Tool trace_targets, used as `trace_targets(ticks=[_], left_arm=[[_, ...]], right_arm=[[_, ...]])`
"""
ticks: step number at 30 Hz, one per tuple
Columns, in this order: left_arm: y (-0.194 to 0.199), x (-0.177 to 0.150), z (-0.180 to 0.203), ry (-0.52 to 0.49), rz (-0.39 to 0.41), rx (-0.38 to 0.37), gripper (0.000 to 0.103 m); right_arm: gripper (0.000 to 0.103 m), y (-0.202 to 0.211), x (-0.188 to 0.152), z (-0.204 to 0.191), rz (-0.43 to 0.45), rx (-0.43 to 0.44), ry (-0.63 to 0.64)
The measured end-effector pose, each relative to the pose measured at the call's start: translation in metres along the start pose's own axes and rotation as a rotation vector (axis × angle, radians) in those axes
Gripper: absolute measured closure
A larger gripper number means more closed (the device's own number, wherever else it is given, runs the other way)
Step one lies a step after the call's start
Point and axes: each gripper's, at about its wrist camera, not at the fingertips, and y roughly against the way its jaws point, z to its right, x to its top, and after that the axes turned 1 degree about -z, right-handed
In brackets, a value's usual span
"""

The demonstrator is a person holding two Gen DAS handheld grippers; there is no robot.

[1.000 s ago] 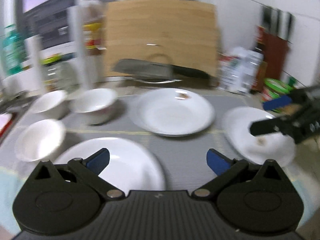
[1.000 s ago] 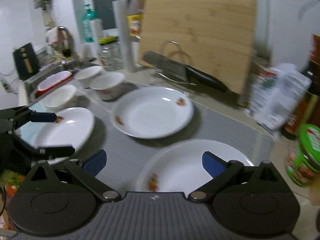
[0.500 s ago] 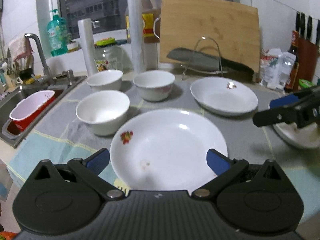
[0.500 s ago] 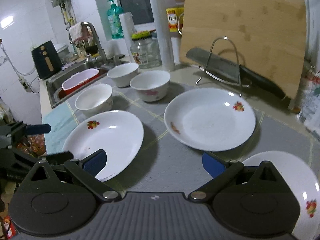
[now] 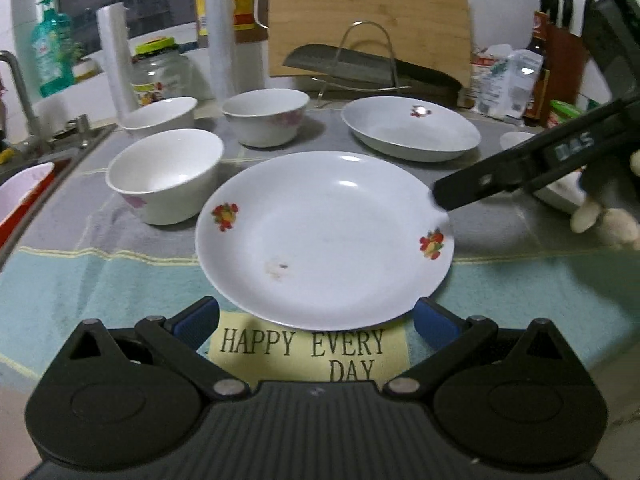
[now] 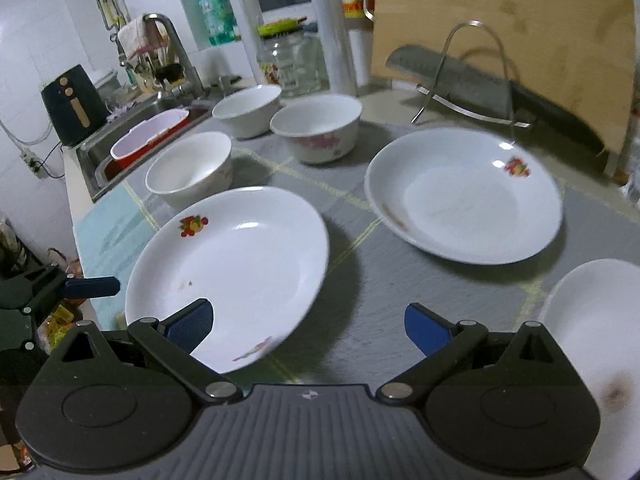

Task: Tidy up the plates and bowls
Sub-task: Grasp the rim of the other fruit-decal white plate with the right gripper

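A white plate with fruit prints [image 5: 324, 236] lies on the mat in front of my open left gripper [image 5: 316, 322]; it also shows in the right wrist view [image 6: 228, 272]. A second plate [image 5: 412, 128] [image 6: 464, 196] lies farther back right. A third plate [image 6: 600, 340] sits at the right edge. Three white bowls [image 5: 164, 172] [image 5: 266, 120] [image 5: 160, 116] stand at the back left. My right gripper [image 6: 310, 326] is open and empty, its left finger over the near plate's rim; one finger [image 5: 500, 180] reaches the plate's right rim in the left wrist view.
A sink [image 6: 132, 144] with a red-and-white tub is at the left. A cleaver on a wire rack [image 5: 360, 68] and a wooden cutting board [image 5: 368, 16] stand at the back. Bottles, a jar and a paper roll line the back wall. The mat reads HAPPY EVERY DAY.
Both grippers have moved left and closer to the near fruit-print plate. The right gripper's finger now reaches that plate's right rim. Both stay open.
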Motion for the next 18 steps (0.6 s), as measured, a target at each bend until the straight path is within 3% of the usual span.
trace_targets(ticks=[13, 18], left_arm=[[-0.021, -0.009, -0.026, -0.076, -0.08, -0.066, 0.0], [-0.025, -0.008, -0.034, -0.099, -0.065, -0.108, 0.0]], right_arm=[[0.0, -0.048, 0.008, -0.027, -0.107, 0.0, 0.038], [0.0, -0.056, 0.013, -0.021, -0.112, 0.022, -0.001]])
